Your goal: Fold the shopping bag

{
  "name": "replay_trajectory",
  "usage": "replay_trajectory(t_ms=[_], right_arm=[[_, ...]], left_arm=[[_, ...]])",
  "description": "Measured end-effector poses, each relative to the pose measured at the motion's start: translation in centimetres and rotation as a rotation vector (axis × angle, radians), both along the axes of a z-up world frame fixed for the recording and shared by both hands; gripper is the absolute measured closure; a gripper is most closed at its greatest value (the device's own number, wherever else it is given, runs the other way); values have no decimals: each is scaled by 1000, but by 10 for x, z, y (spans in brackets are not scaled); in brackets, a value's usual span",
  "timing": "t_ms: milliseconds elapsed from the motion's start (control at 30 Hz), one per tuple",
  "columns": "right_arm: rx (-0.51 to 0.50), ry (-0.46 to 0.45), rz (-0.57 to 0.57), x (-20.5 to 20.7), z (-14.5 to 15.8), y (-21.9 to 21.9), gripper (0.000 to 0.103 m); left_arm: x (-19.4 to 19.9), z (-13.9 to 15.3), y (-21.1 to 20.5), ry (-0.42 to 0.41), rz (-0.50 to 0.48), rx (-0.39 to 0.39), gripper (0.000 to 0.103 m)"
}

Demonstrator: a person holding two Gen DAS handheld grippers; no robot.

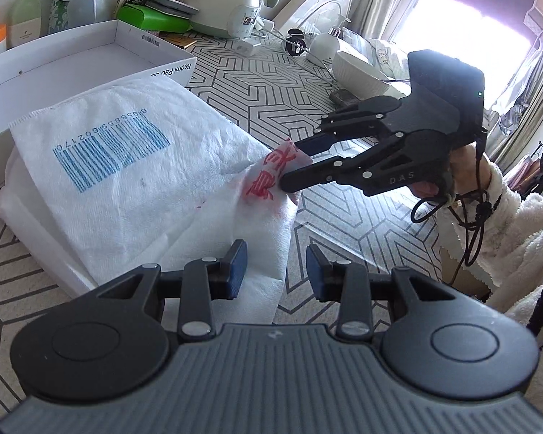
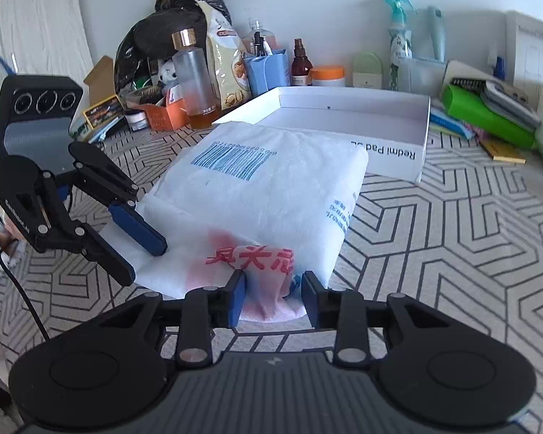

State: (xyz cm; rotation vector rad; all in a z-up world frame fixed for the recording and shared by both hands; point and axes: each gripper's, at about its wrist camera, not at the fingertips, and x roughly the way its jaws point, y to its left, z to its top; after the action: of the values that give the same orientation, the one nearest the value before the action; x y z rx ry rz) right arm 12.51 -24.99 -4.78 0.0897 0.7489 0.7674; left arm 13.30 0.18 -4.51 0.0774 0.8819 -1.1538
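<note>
The white shopping bag [image 2: 271, 188] lies on the patterned table [image 2: 452, 238], its far end against the white box [image 2: 344, 115], its long axis running away from the right gripper [image 2: 273, 291]. The red-printed near corner sits between that gripper's fingers — jaws parted, not clamping. The left gripper [image 1: 275, 266], also open and empty, hovers just beside the bag's edge.

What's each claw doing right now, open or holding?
Left claw: open, fingers straddling the edge of the white nonwoven shopping bag, not clamped.
Right claw: open around the bag's red-printed corner, not pinched.
</note>
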Motion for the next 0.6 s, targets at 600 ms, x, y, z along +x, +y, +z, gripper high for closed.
replay_trajectory(t_ms=[600], right_arm=[[-411, -471, 468, -64, 23, 59, 70]], left_arm=[[33, -9, 11, 204, -9, -68, 67]])
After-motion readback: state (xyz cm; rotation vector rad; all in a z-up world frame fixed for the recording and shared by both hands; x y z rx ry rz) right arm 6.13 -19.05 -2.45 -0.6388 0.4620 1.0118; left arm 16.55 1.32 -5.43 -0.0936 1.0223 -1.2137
